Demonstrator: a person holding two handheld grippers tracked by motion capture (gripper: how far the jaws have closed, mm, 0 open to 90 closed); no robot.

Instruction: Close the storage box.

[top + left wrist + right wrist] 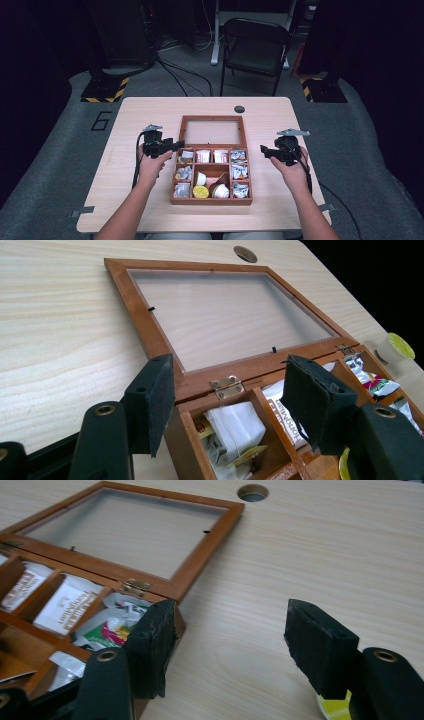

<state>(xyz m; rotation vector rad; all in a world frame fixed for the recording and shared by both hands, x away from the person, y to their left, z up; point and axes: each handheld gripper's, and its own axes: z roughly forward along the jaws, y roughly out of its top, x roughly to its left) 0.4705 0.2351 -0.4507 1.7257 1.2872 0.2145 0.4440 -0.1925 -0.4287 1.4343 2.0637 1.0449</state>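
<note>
My left gripper (172, 145) parted, empty, at the wooden box's (210, 201) left rear corner, my right gripper (263, 150) parted, empty, beside its right edge, mid-tabletop (140, 112).

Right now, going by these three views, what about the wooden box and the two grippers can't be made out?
- Packets in the wooden box: print too small in the high view.
- Box front compartments: cut off by the bottom edge and hidden behind the left gripper pads in the left gripper view.
- Yellow-topped item by the right gripper: mostly behind its pad, cut off by the bottom edge.
</note>
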